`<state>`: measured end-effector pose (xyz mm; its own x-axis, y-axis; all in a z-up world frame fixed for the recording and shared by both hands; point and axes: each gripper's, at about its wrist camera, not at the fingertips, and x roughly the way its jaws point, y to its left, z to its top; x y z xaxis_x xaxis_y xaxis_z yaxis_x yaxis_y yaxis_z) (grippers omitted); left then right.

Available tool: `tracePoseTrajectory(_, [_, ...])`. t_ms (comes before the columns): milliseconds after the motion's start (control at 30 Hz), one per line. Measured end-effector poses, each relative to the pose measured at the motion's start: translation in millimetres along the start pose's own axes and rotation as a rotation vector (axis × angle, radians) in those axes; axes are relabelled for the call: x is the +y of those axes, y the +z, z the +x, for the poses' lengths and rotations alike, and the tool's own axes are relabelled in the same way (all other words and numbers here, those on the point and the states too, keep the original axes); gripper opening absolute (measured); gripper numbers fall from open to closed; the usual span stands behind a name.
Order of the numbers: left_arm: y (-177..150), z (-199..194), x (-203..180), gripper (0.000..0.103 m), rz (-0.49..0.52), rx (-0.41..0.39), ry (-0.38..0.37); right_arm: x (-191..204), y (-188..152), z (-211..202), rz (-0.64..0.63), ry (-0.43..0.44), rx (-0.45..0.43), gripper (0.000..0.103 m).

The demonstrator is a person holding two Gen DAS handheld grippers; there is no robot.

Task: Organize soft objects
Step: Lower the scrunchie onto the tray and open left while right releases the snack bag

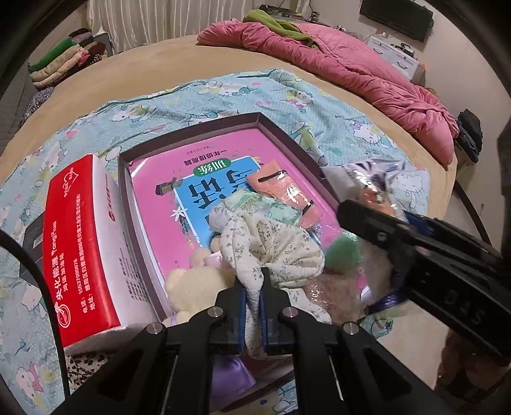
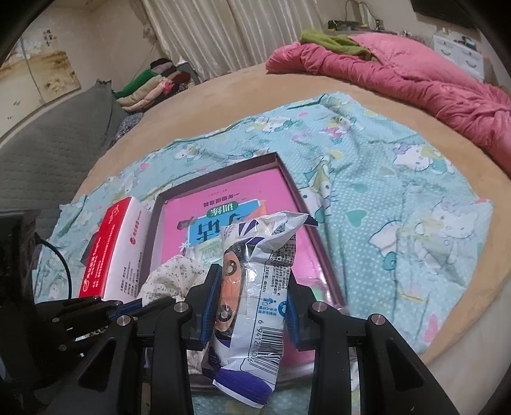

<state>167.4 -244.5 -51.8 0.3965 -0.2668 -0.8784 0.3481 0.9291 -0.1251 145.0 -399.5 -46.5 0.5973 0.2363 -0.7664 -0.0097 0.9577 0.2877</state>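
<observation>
A shallow dark-rimmed box [image 1: 191,123] lies on a blue cartoon cloth [image 1: 223,92] on the bed, with a pink book [image 1: 204,178] inside. On the book lie an orange packet [image 1: 284,188], a green-printed packet [image 1: 268,207], a cream plush toy [image 1: 191,284] and a green round thing [image 1: 341,255]. My left gripper [image 1: 254,287] is shut on a cream floral cloth [image 1: 271,245] over the box. My right gripper [image 2: 252,306] is shut on a white-and-purple snack bag [image 2: 255,287] above the box's near right side; it also shows in the left wrist view [image 1: 367,178].
A red-and-white tissue pack [image 1: 86,242] stands just left of the box [image 2: 287,172]. A pink quilt [image 1: 351,67] with a green garment [image 1: 278,24] lies at the far side of the bed. Folded clothes [image 1: 64,60] are stacked far left.
</observation>
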Motion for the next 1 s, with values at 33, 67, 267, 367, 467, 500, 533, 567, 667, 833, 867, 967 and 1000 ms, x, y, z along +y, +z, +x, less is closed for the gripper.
tracePoseTrajectory(33, [-1, 0, 0, 0.007, -0.001, 0.001, 0.0, 1, 0, 3, -0.005, -0.007, 0.007, 0.037])
tracePoseTrajectory(67, [-1, 0, 1, 0.007, -0.002, 0.002, -0.001, 1, 0, 5, -0.01, -0.014, 0.01, 0.038])
tracePoseTrajectory(267, [-3, 1, 2, 0.007, -0.005, 0.004, -0.005, -1, -6, 22, -0.004, -0.021, 0.053, 0.038])
tracePoseTrajectory(367, [-3, 1, 3, 0.007, -0.009, 0.006, -0.007, -5, -10, 28, 0.015, -0.009, 0.069, 0.039])
tracePoseTrajectory(467, [-4, 1, 4, 0.007, -0.011, 0.008, -0.008, -7, -13, 31, 0.029, 0.001, 0.065, 0.039])
tracePoseTrajectory(500, [-5, 1, 5, 0.007, -0.012, 0.009, -0.008, -7, -13, 32, 0.032, 0.002, 0.062, 0.039])
tracePoseTrajectory(533, [-5, 1, 5, 0.007, -0.012, 0.009, -0.008, -7, -13, 32, 0.034, 0.002, 0.063, 0.039])
tracePoseTrajectory(567, [-5, 0, 5, 0.007, -0.012, 0.009, -0.008, -7, -13, 33, 0.033, 0.003, 0.062, 0.041])
tracePoseTrajectory(667, [-5, 0, 5, 0.008, -0.009, 0.01, -0.009, -6, -14, 32, 0.033, 0.004, 0.057, 0.044])
tracePoseTrajectory(833, [-6, -1, 5, 0.008, -0.007, 0.01, -0.014, -7, -13, 28, 0.044, 0.006, 0.048, 0.045])
tracePoseTrajectory(867, [-6, -1, 5, 0.008, -0.009, 0.01, -0.017, -8, -12, 25, 0.047, 0.003, 0.04, 0.048])
tracePoseTrajectory(967, [-5, -1, 6, 0.008, -0.02, 0.011, -0.03, -11, -11, 13, 0.062, -0.003, 0.009, 0.052])
tracePoseTrajectory(1000, [-5, -2, 7, 0.009, -0.025, 0.011, -0.037, -13, -11, 8, 0.069, -0.003, -0.002, 0.052])
